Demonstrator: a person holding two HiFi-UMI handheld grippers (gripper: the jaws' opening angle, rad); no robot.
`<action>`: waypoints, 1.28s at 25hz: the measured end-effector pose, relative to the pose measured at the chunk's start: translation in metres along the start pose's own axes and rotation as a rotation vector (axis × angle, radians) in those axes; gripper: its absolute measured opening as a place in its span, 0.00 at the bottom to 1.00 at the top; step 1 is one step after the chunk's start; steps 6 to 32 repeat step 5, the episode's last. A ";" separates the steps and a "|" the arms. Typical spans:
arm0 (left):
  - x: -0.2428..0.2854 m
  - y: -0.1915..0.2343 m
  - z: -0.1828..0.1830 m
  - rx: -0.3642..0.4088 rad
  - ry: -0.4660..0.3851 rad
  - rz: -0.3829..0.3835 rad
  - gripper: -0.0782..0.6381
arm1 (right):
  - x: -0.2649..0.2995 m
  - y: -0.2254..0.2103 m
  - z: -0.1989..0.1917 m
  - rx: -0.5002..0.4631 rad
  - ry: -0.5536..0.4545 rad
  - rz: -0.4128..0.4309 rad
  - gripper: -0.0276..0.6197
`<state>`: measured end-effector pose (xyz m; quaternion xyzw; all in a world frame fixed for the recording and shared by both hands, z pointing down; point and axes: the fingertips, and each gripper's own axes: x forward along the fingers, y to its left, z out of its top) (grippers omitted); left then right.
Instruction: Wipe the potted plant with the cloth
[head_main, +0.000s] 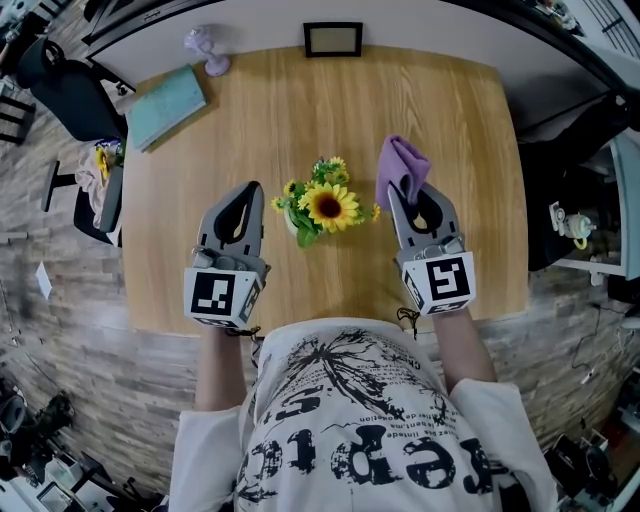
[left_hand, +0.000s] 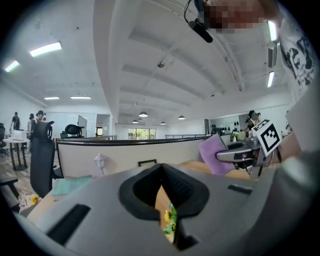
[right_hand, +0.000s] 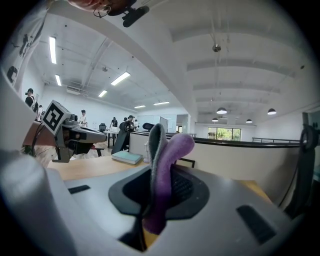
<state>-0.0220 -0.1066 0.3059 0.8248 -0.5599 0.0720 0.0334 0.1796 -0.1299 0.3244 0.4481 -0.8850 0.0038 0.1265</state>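
Sunflowers in a small pot, the potted plant (head_main: 322, 208), stood near the middle of the wooden table (head_main: 300, 110), between the two grippers and touched by neither of them. The left gripper (head_main: 249, 192) hovered just beside the plant on its left. Its jaws were pressed together and held nothing, and through the slit under its tips only a little of the flowers showed. The right gripper (head_main: 403, 193) was on the other side of the plant. Its jaws were clamped on the purple cloth (head_main: 398, 165), whose folded end stuck out beyond the tips, near the flowers but apart from them. At the far edge of the table stood a dark picture frame (head_main: 332, 39), with a small pale lamp (head_main: 208, 50) to its left. A teal book (head_main: 166, 105) lay by the far left corner. A black office chair (head_main: 70, 95) stood on the floor beyond that corner.
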 end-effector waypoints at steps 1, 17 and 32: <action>0.000 0.001 0.000 -0.006 0.003 0.005 0.11 | 0.000 0.000 0.000 0.001 -0.002 0.001 0.14; -0.001 0.003 0.000 -0.032 0.008 0.014 0.11 | 0.001 0.001 0.003 -0.005 -0.012 0.014 0.14; -0.001 0.003 0.000 -0.032 0.008 0.014 0.11 | 0.001 0.001 0.003 -0.005 -0.012 0.014 0.14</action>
